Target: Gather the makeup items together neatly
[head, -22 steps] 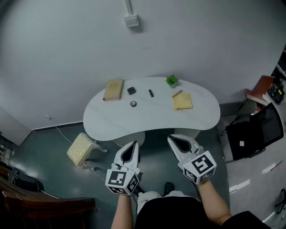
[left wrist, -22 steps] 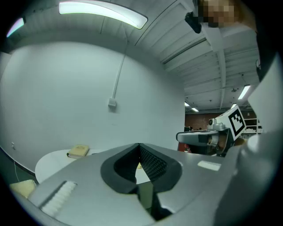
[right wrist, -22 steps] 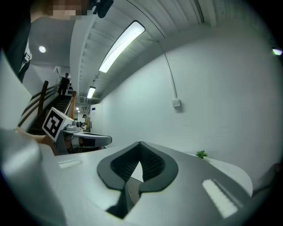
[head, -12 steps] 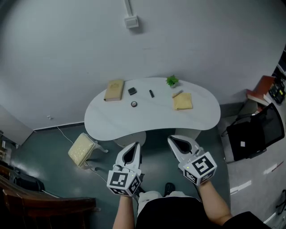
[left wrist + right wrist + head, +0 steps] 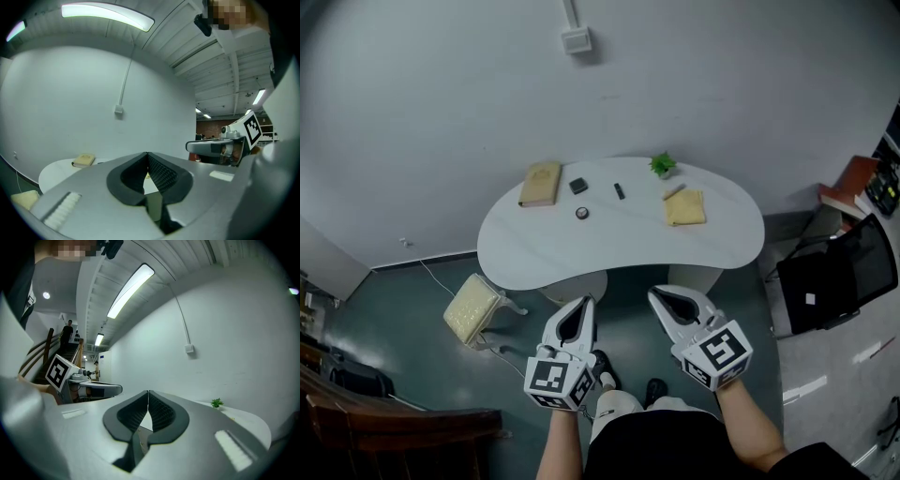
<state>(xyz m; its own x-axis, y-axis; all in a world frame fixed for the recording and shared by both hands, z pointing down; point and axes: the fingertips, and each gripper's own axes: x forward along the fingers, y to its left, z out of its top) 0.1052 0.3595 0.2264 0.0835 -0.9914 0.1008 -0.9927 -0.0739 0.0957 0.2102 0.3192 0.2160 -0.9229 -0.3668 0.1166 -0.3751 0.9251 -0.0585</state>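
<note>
On the white kidney-shaped table (image 5: 609, 248) lie small makeup items: a dark square compact (image 5: 577, 186), a round pot (image 5: 582, 213), a short dark tube (image 5: 620, 191) and a thin stick (image 5: 673, 192) beside a yellow cloth (image 5: 685, 207). My left gripper (image 5: 577, 307) and right gripper (image 5: 667, 298) hang side by side in front of the table's near edge, well short of the items. Both are shut with nothing between the jaws. In the left gripper view the tips (image 5: 147, 154) meet; in the right gripper view the tips (image 5: 148, 392) meet too.
A tan book (image 5: 540, 184) lies at the table's far left and a small green plant (image 5: 662, 166) at the far edge. A cushioned stool (image 5: 472, 310) stands on the floor at left. A dark case (image 5: 834, 281) and shelves stand at right. A wall runs behind.
The view has shifted slightly; the table sits a little further up. A shoe has come into view below, between the grippers. Both grippers stay shut, about where they were.
</note>
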